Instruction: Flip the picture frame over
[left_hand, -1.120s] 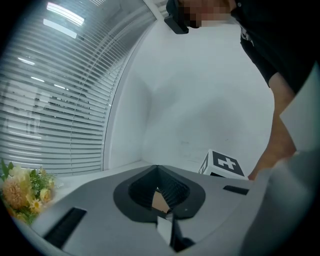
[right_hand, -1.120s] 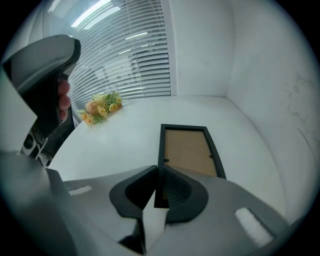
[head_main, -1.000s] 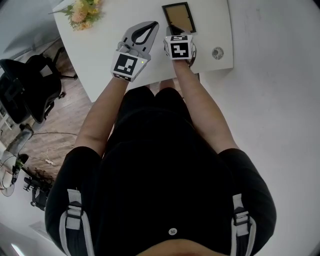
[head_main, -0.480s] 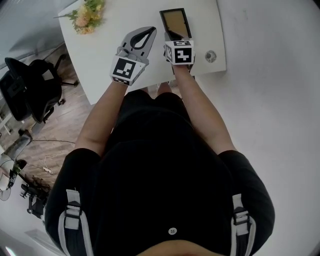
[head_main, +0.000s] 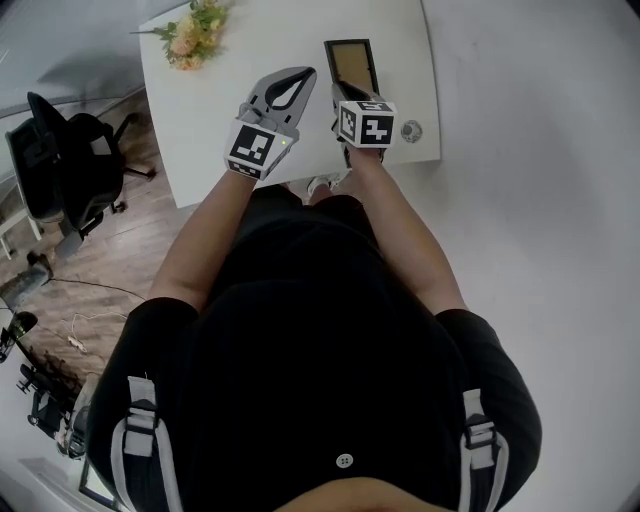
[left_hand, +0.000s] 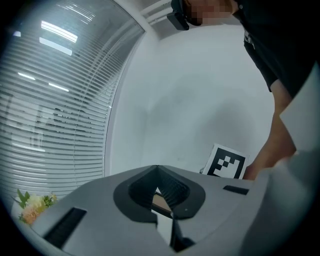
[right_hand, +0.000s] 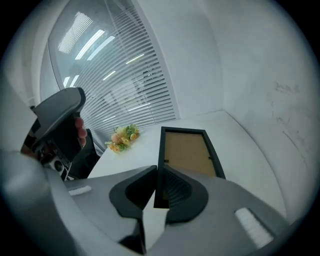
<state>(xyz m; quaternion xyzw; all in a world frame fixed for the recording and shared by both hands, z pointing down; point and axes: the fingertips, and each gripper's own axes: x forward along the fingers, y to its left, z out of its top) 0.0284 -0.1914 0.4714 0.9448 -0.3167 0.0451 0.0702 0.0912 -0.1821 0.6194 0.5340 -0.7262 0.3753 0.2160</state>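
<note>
Although the right gripper (head_main: 346, 92) has hold of the picture frame (head_main: 352, 62), the flip itself is not yet carried out.

**Position of the frame.** It lies on the white desk (head_main: 210, 110), toward the far right part of the top, well apart from the bunch of flowers (head_main: 195, 28) at the far left corner. The brown panel inside the black border faces up. Small tabs show along the panel's edges in the right gripper view, so this is judged to be the backing side. The frame appears flat on the desk, though whether its near end is raised at all cannot be told.

**Right gripper.** In the right gripper view the jaws are closed onto the near end of the frame's left black bar, one pad on each side of it, close to the corner.

**Left gripper.** The left gripper (head_main: 303, 73) hangs over bare desk just left of the frame. Its jaws are together at the tips and hold nothing. Only a sliver of the frame shows through the gap behind them.

**Progress.** The grasp is made. Lifting the held edge, turning the frame over and laying it down on its other face remain. The grip sits on a narrow bar near one corner, so the frame could pivot or slip as it is raised.
</note>
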